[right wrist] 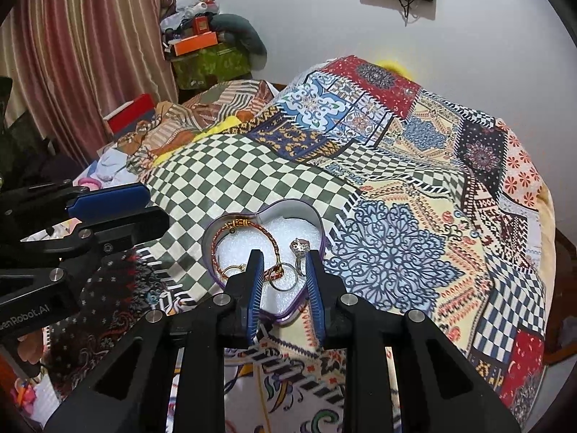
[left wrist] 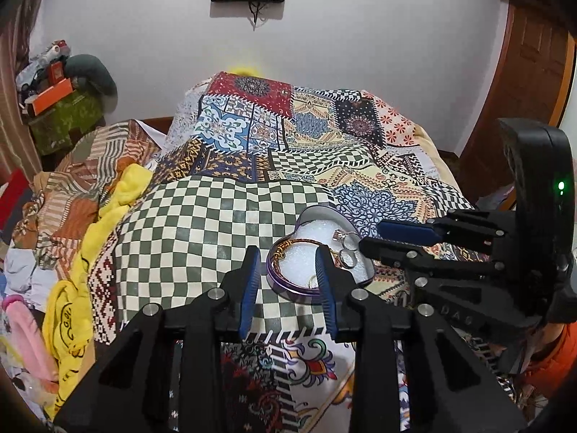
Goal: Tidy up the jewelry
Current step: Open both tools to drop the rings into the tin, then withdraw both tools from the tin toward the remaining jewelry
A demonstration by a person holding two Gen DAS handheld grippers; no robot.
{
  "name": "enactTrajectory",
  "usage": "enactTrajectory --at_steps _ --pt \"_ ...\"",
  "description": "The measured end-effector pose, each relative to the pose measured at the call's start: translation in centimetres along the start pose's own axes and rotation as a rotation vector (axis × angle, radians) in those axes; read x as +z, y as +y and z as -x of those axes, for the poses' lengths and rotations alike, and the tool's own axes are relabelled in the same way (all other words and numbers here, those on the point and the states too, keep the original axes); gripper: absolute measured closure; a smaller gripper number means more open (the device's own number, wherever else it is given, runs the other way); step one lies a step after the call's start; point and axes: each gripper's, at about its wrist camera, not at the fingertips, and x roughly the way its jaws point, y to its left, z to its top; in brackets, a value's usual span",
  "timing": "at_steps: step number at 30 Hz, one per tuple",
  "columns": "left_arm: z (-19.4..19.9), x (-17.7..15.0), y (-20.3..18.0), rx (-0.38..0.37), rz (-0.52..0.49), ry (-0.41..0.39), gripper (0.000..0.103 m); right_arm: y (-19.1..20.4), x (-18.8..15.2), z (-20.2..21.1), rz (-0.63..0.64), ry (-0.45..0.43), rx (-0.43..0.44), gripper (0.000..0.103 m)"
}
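A heart-shaped purple tin with white foam lining lies on the patchwork bedspread. Inside it lie a red-and-gold cord bracelet, a plain silver ring, a stone ring and a thin gold ring. My left gripper is open and empty, with its right finger over the tin's near edge. My right gripper is open and empty, with its jaws either side of the silver ring above the tin.
The bed is covered by a patchwork bedspread, with crumpled yellow cloth and clothes on the left. A cluttered green box and a curtain stand by the far wall. A wooden door is at the right.
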Motion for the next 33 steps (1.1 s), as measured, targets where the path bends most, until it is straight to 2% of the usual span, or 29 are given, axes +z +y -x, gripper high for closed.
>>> enactTrajectory --at_steps 5,7,9,11,13,19,25,33 --pt "1.9 -0.4 -1.0 0.006 -0.009 -0.015 0.065 0.1 -0.5 2.3 -0.002 -0.029 -0.02 0.081" --pt "2.8 -0.8 -1.5 0.005 -0.016 -0.016 0.065 0.1 -0.8 3.2 -0.007 -0.039 -0.023 0.08" --pt "3.4 -1.1 -2.0 0.006 -0.023 -0.014 0.065 0.2 -1.2 4.3 -0.015 -0.049 -0.026 0.076" --pt "4.0 -1.5 -2.3 0.006 -0.03 -0.012 0.065 0.3 -1.7 5.5 -0.02 -0.068 -0.034 0.065" --pt "4.7 -2.0 -2.8 0.01 -0.039 -0.012 0.065 0.5 -2.1 6.6 -0.019 -0.088 -0.049 0.063" --pt "6.7 -3.5 -3.9 0.012 -0.049 -0.016 0.061 0.8 -3.5 9.6 -0.036 -0.127 -0.054 0.062" --pt "7.6 -5.1 -4.2 0.021 -0.043 0.003 0.057 1.4 -5.2 11.8 -0.019 -0.152 -0.098 0.061" --pt "7.6 -8.1 -4.2 0.023 -0.039 0.069 0.057 1.8 -7.8 11.8 -0.008 -0.126 -0.124 0.06"
